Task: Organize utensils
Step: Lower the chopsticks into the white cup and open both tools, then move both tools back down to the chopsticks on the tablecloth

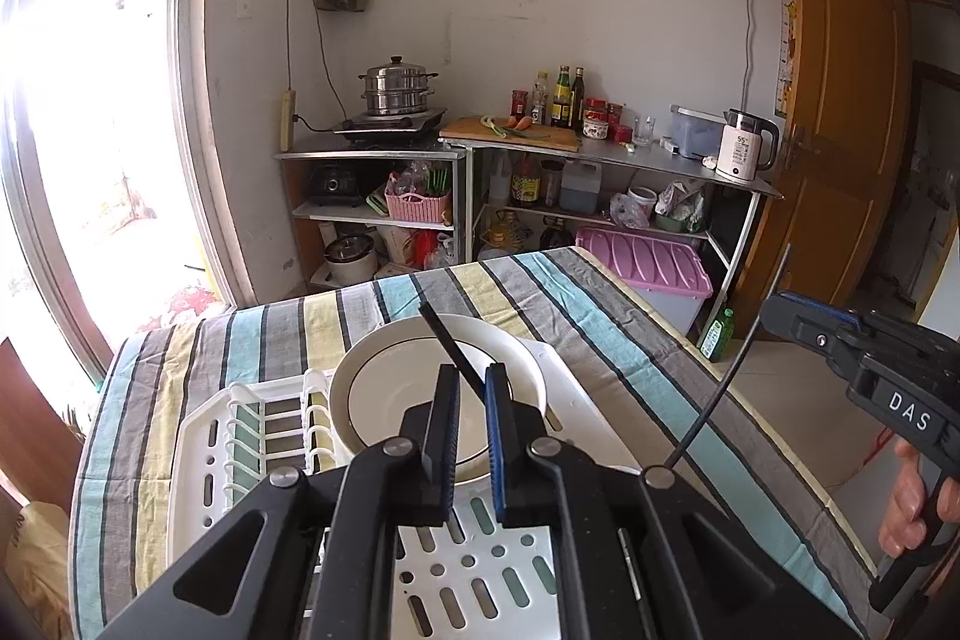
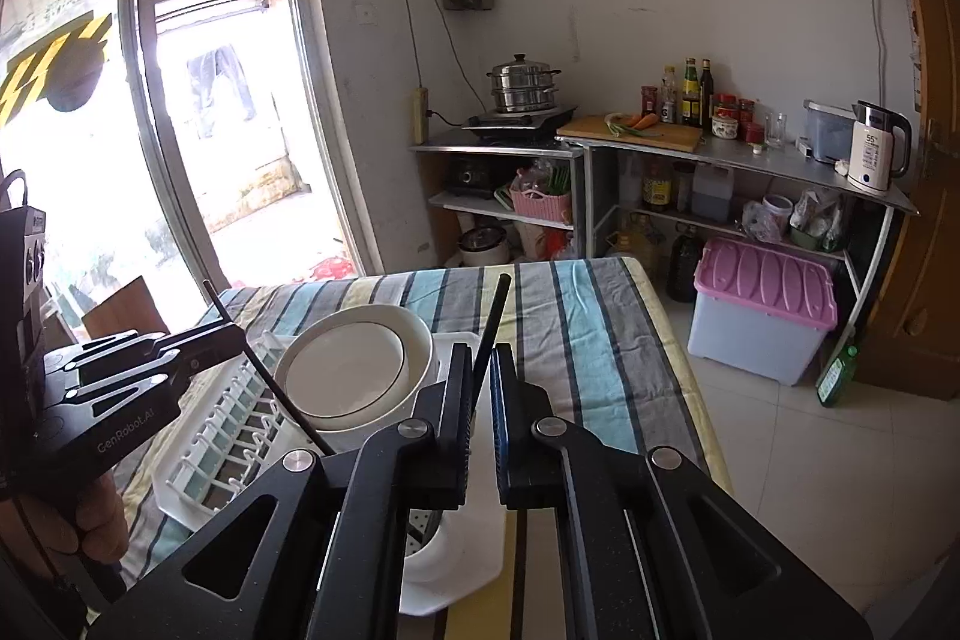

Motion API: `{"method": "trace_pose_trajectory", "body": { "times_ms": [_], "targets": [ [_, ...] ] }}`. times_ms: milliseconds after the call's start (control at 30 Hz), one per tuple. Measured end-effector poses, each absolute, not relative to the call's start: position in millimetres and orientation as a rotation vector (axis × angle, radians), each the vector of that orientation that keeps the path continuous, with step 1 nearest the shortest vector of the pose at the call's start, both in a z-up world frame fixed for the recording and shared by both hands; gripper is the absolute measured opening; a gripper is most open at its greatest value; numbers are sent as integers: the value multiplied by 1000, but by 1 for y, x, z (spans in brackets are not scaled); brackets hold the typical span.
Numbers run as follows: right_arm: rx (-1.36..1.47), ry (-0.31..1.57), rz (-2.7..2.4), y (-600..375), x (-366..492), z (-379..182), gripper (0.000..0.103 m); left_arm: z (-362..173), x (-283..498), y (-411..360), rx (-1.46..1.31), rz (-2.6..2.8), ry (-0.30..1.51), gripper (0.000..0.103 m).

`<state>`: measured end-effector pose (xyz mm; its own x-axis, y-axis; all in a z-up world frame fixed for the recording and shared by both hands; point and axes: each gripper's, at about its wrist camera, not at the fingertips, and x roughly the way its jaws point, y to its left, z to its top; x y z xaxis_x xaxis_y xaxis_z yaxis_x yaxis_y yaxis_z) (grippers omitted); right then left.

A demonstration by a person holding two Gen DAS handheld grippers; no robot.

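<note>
Between the pads of the left gripper [image 1: 473, 400]: one black chopstick [image 1: 447, 343], pinched low on its length, jaws nearly closed, tip slanting up-left over the white bowl [image 1: 420, 400]. Right gripper [image 2: 479, 382]: same, nearly closed on a second black chopstick [image 2: 493, 319], tip up and slightly right.

Under both: white dish rack [image 1: 252, 436] w/ slotted base, bowl tipped on edge in the rack beside the plate slots. In the right wrist view a white perforated cup [image 2: 429, 544] sits directly below the right gripper, on the rack tray; looks like the utensil holder, cannot say for certain.

Beyond: striped tablecloth [image 1: 600, 316] over the table; metal shelving [image 2: 750, 160] w/ steamer pot, bottles, kettle along far wall.

Risks, as judged:
- Thin sticks held at one point, so either may pivot or slip out between the pads if grip eases early.
- Long free ends can strike the bowl rim or each other as the grippers close in.
- Stick released off-centre of the cup would fall on the cloth or roll off the table edge.
</note>
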<state>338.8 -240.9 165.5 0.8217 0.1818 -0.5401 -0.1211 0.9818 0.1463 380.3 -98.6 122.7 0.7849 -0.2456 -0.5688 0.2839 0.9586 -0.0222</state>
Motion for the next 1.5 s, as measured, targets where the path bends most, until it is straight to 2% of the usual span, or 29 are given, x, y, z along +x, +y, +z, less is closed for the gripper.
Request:
{"method": "trace_pose_trajectory", "body": {
  "times_ms": [67,233,367,667,800,1133,1500],
  "targets": [
    [103,589,159,-241,339,164,17,122,377,-99,77,-293,597,8],
    [89,596,147,-242,335,161,18,121,365,-99,96,-277,578,11],
    [74,576,141,-240,321,164,27,125,344,-94,106,-261,535,16],
    [42,507,161,-219,242,162,30,126,249,-66,101,-216,458,21],
    [44,492,183,-208,200,154,35,119,198,-51,85,-204,443,21],
    [61,522,220,-189,114,120,36,79,95,-26,79,-161,473,21],
    [77,579,245,-174,68,92,36,58,56,-20,52,-151,507,21]
  ]
}}
